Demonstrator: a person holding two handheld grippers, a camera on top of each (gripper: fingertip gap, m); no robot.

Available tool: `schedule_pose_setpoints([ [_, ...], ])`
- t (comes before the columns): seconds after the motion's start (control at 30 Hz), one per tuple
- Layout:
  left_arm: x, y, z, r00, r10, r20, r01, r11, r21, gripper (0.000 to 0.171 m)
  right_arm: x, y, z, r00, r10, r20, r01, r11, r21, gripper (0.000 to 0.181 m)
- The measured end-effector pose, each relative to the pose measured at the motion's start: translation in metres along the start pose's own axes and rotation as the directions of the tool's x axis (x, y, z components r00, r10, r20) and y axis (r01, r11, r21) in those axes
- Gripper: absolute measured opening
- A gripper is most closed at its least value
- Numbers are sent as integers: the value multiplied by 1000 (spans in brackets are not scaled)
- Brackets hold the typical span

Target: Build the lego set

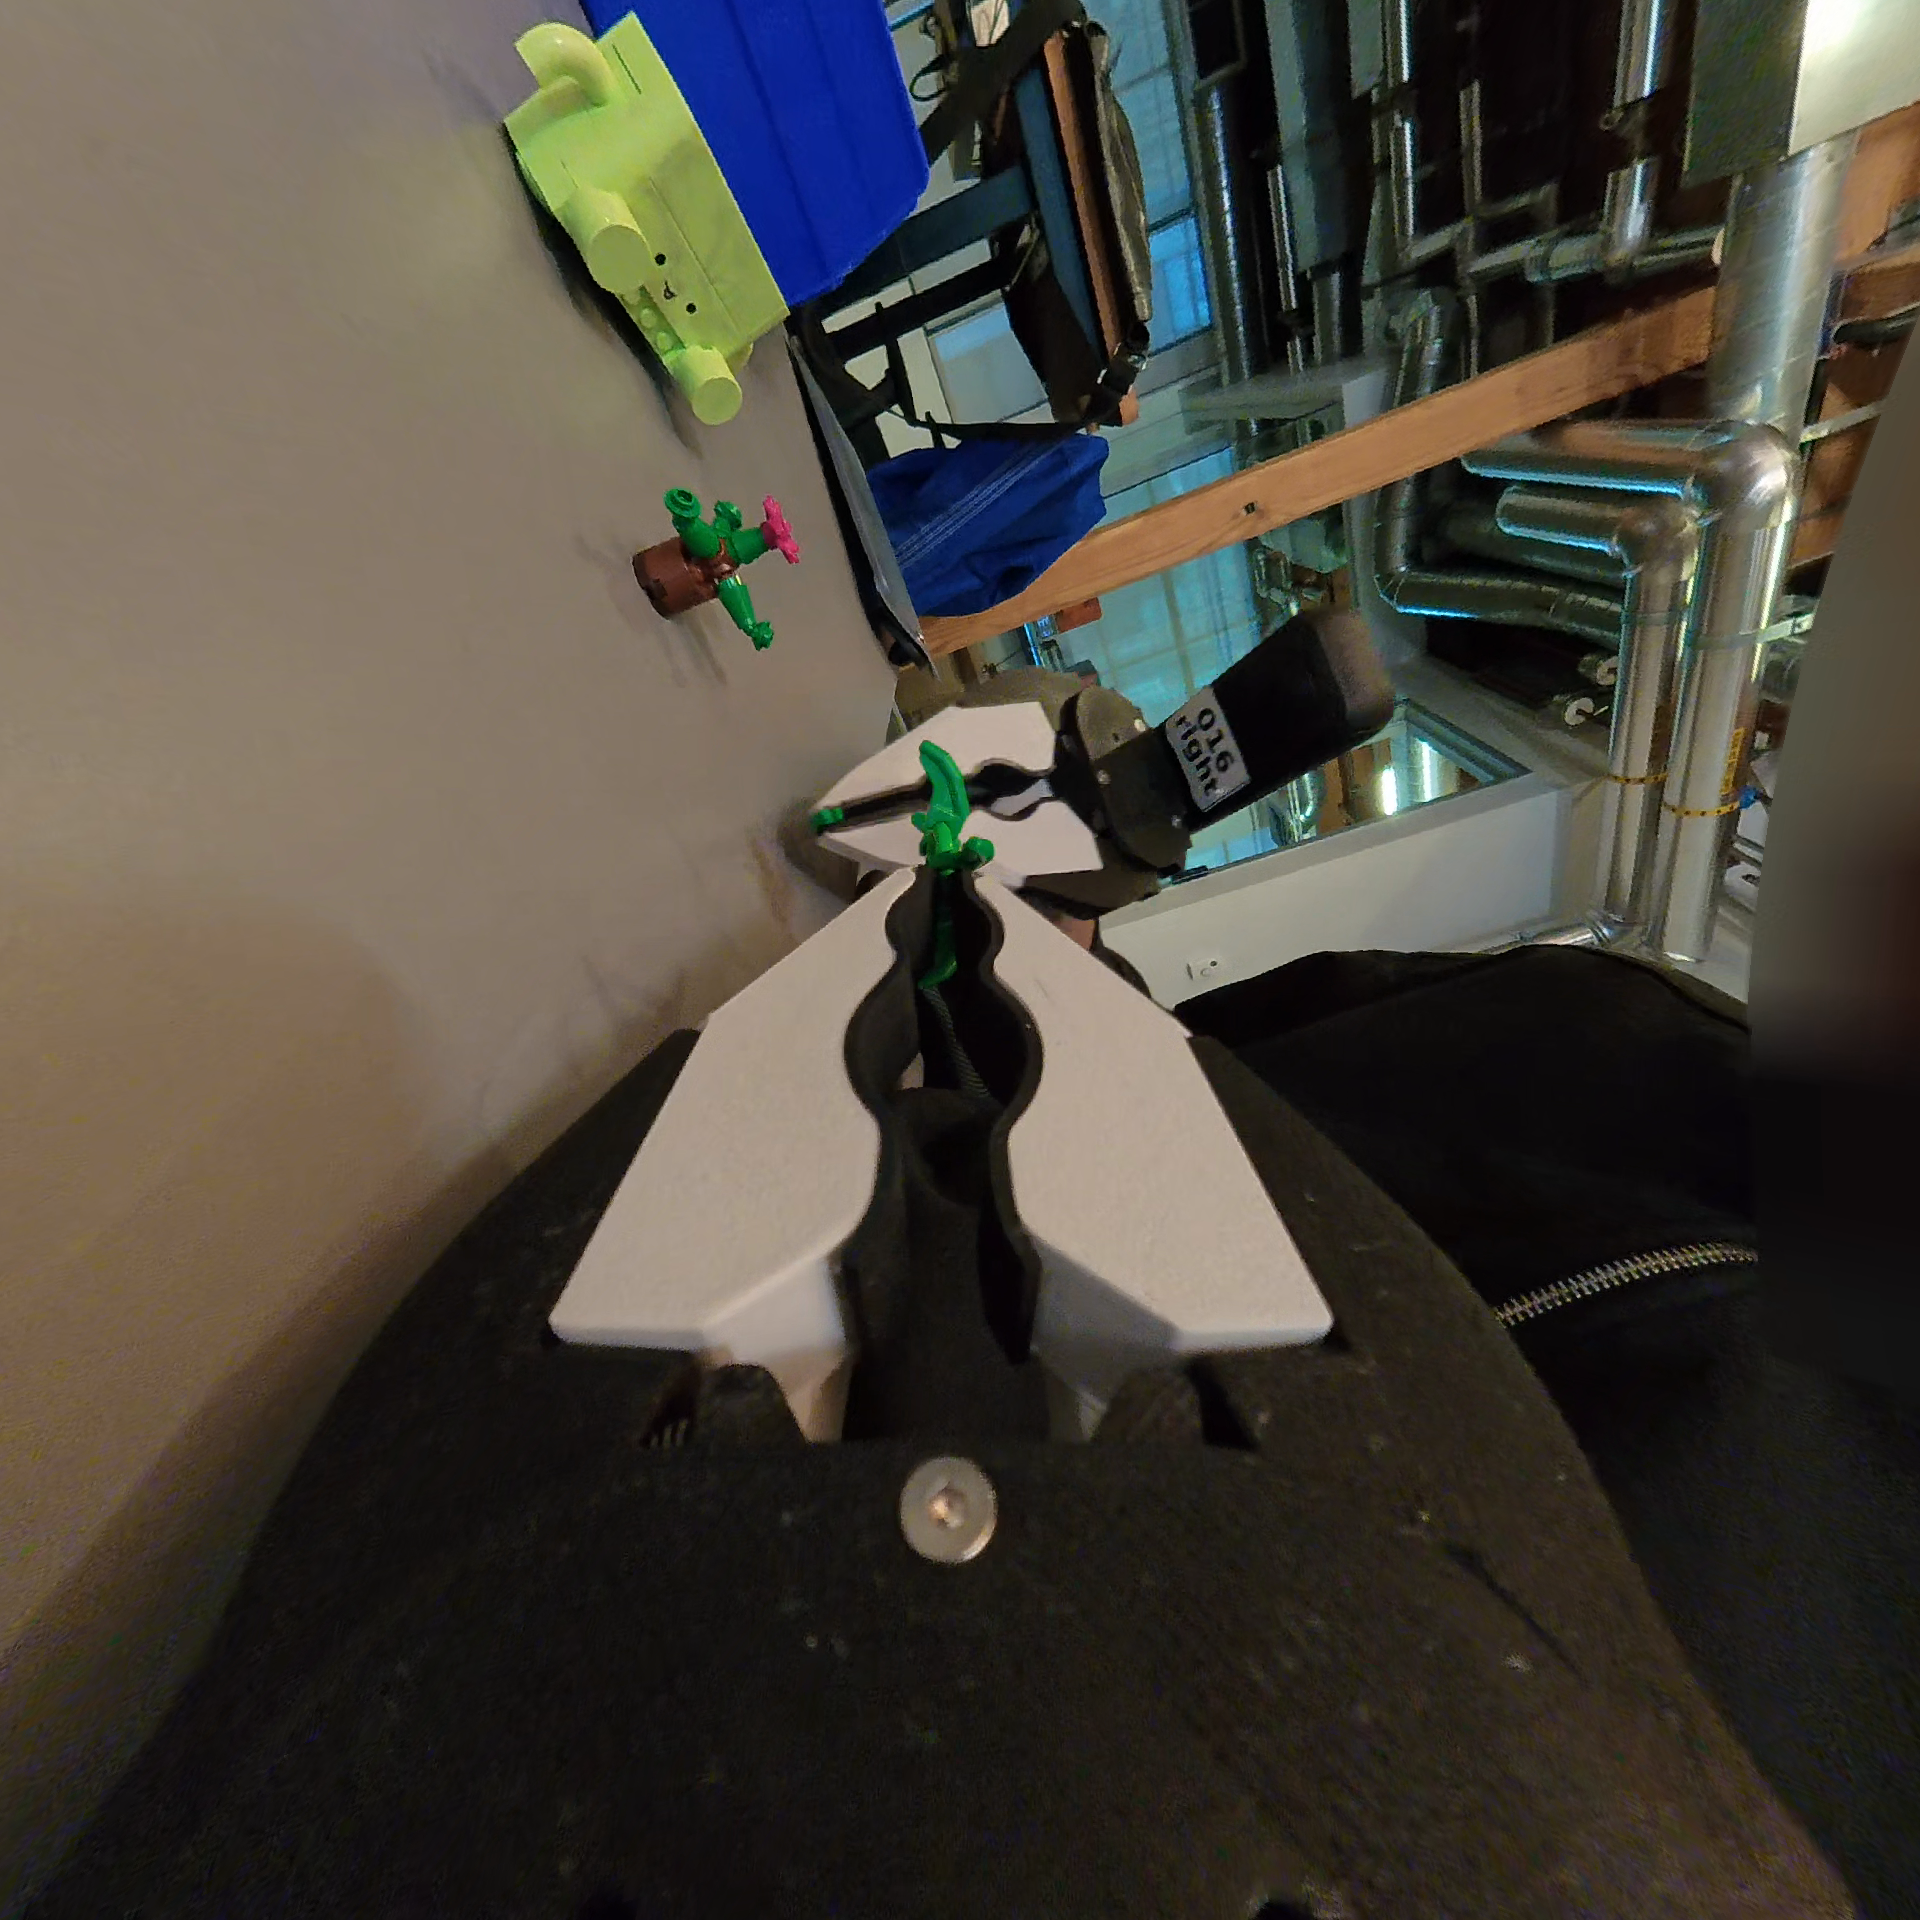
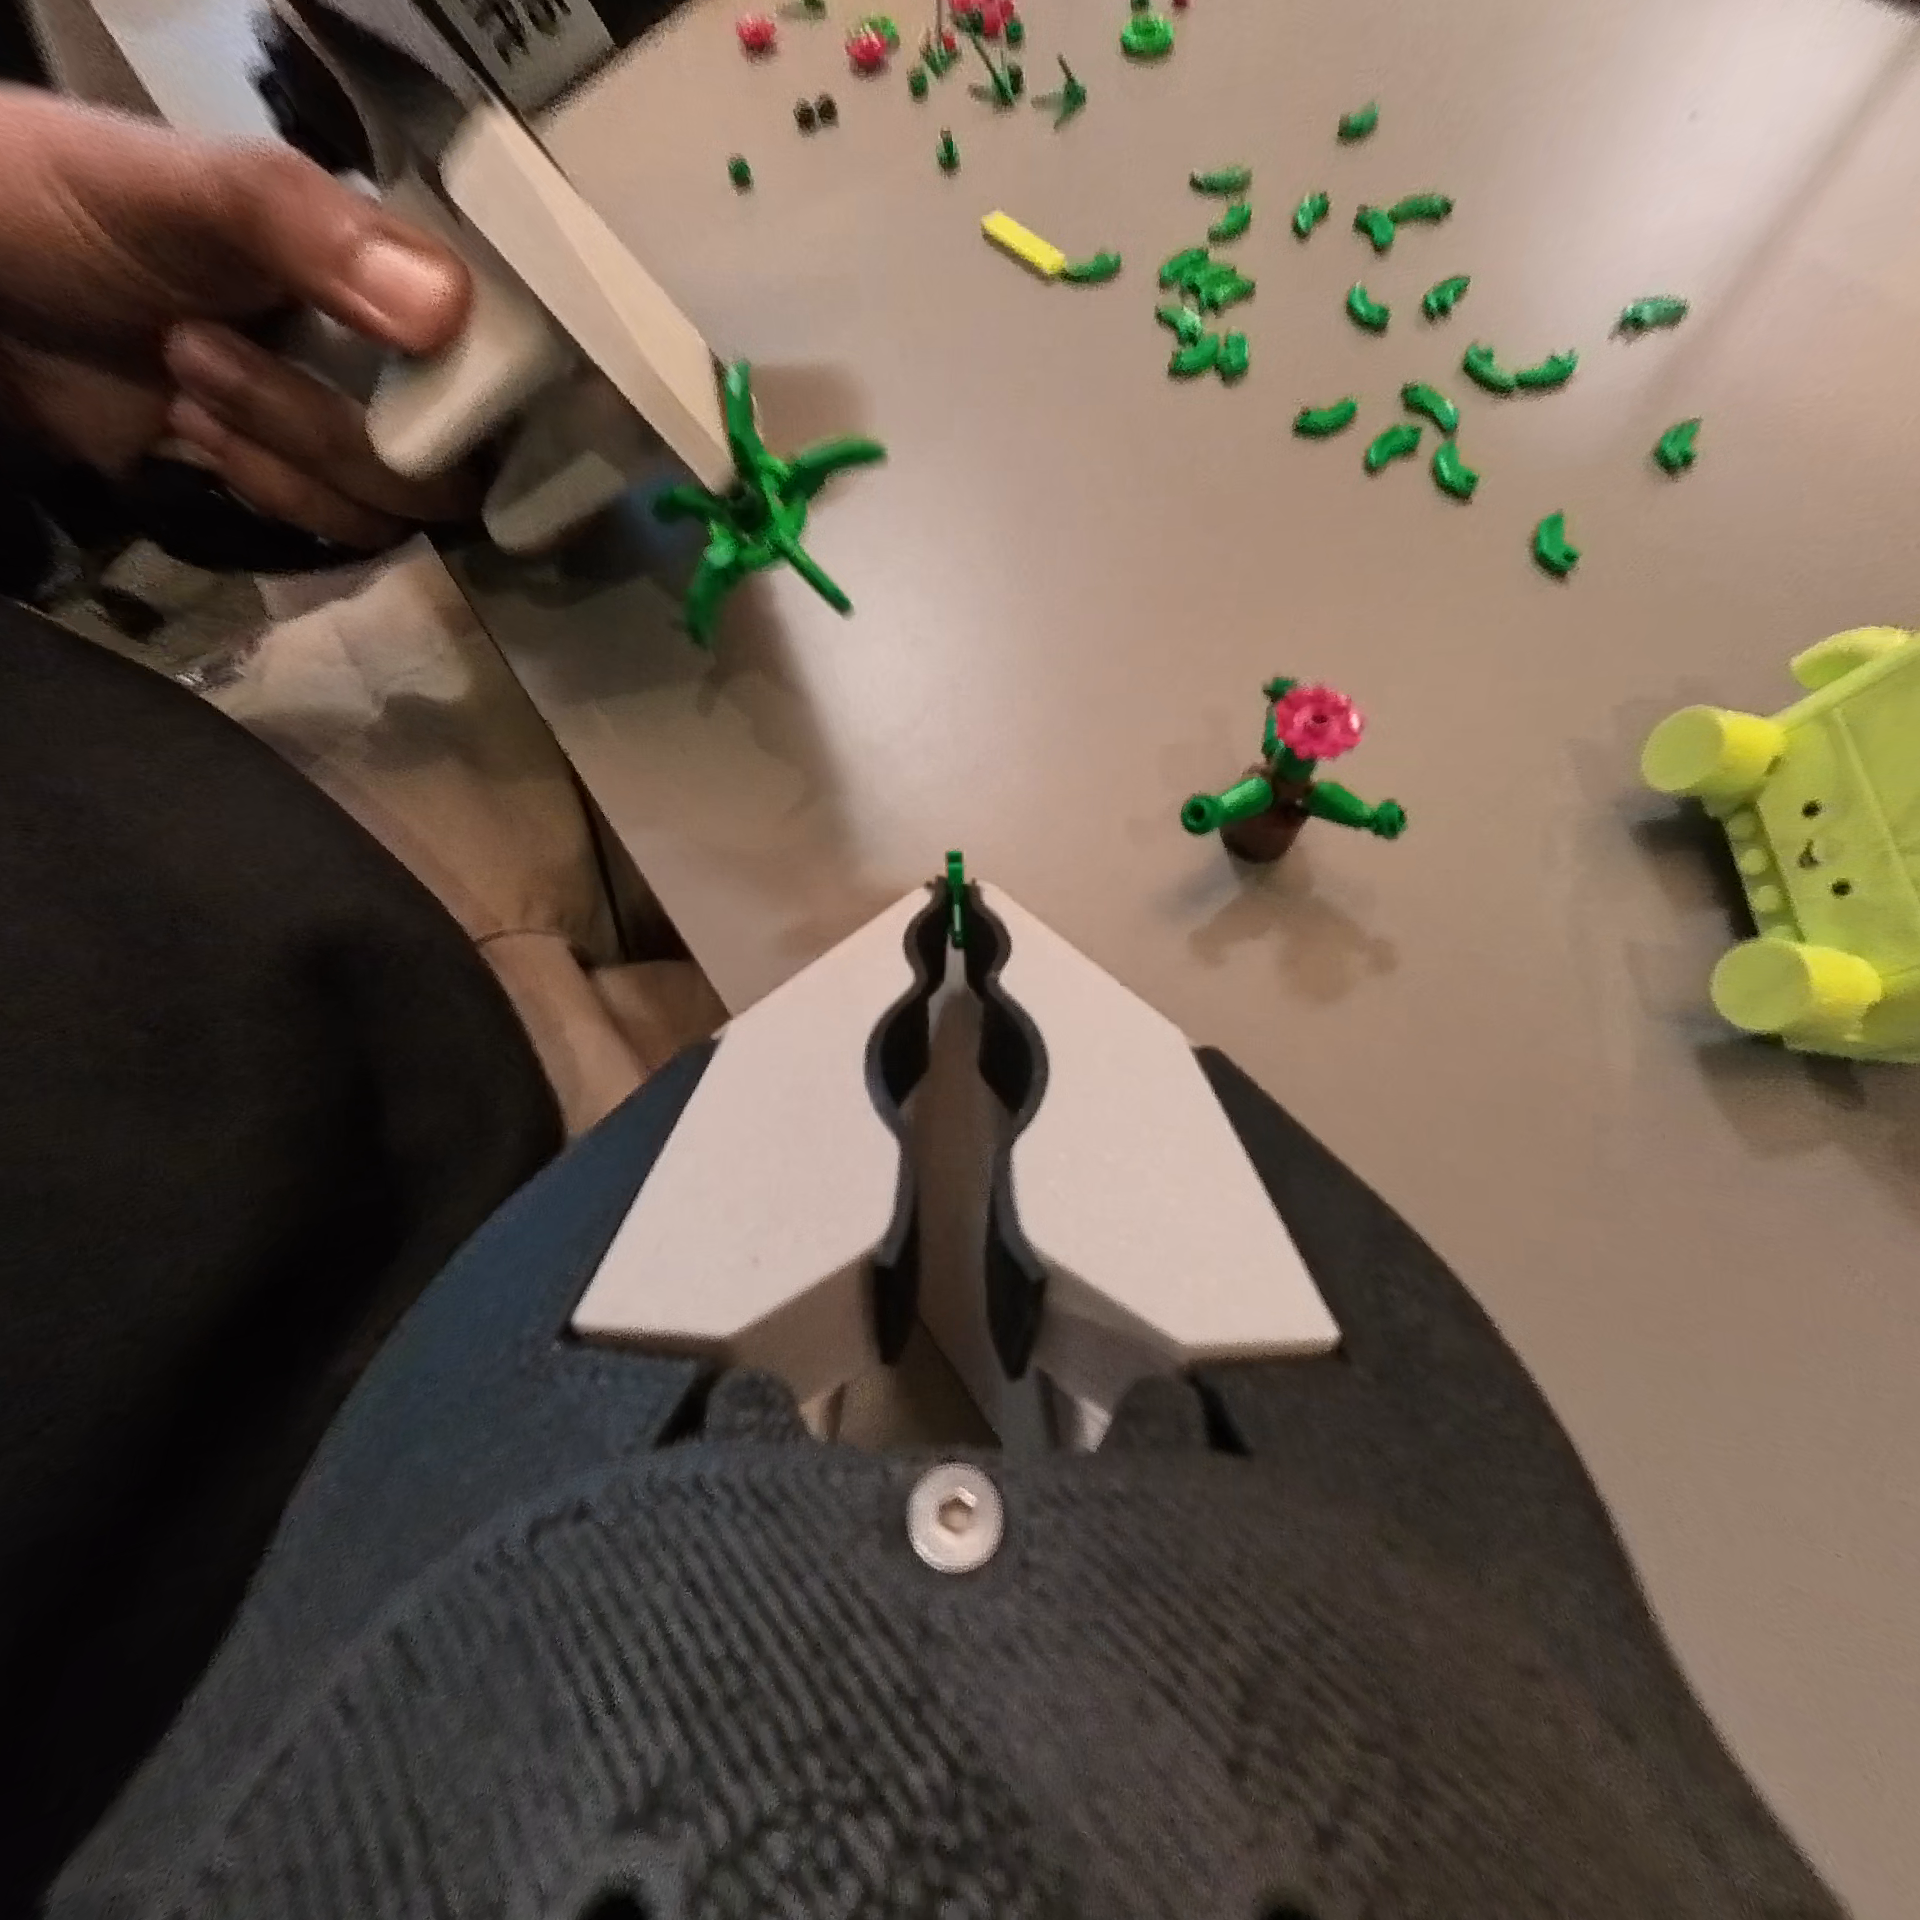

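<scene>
My left gripper (image 1: 943, 875) is shut on a green leafy stem (image 1: 948, 805), held above the grey table; several leaves fan out from it in the right wrist view (image 2: 764, 499). My right gripper (image 2: 954, 891) is shut on a small thin green piece (image 2: 954, 909) that sticks out of its tips. In the left wrist view the right gripper (image 1: 836, 816) hangs just beyond the stem, tips close to it. A small built plant with a pink flower in a brown pot (image 2: 1283, 790) stands on the table, also in the left wrist view (image 1: 717, 566).
A lime-green brick build (image 2: 1829, 862) lies at the right, and in the left wrist view (image 1: 644, 208) it sits beside a blue bin (image 1: 790, 125). Several loose green leaf pieces (image 2: 1403, 343), a yellow piece (image 2: 1023, 241) and red flowers (image 2: 868, 42) are scattered farther off. A hand (image 2: 208, 281) holds the left gripper. Some 8 centimeters of space lies between my two pairs of fingers. The lime-green brick build (image 2: 1829, 862) is about 15 centimeters from my right fingertips. Seen from the left wrist view (image 1: 669, 281) as well.
</scene>
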State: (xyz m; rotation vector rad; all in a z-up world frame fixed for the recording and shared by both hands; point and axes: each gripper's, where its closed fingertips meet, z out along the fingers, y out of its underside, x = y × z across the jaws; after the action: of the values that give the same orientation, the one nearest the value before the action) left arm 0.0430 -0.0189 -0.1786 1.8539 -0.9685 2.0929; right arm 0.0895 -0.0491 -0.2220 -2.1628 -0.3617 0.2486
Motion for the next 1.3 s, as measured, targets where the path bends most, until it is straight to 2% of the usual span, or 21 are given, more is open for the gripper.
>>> schedule_pose_setpoints([
  [0.13, 0, 3, 2, 1000, -1, 1, 1, 1000, -21, 3, -13, -23, -3, 996, -69, 55, 66, 996, 65, 1],
  [0.23, -1, 1, 2, 1000, -15, -5, 15, 1000, -10, 3, -24, -25, 5, 982, -166, 86, 164, 986, 25, 1],
  [0.33, -3, 0, 2, 1000, -18, 6, 18, 1000, 1, 3, -28, -27, 13, 967, -246, 62, 246, 969, 1, 1],
  [0.63, -7, 1, 6, 999, 8, 54, -9, 1000, 16, 3, -28, -39, 18, 950, -310, -16, 310, 951, -2, 1],
  [1.03, -12, 2, 9, 994, 10, 108, -13, 1000, 26, 2, -24, -37, 18, 977, -212, -31, 214, 972, 94, 0],
  [1.3, -26, 28, 12, 948, 102, 300, -85, 994, -69, 3, -37, -11, 21, 984, -176, 2, 176, 983, 51, 0],
])
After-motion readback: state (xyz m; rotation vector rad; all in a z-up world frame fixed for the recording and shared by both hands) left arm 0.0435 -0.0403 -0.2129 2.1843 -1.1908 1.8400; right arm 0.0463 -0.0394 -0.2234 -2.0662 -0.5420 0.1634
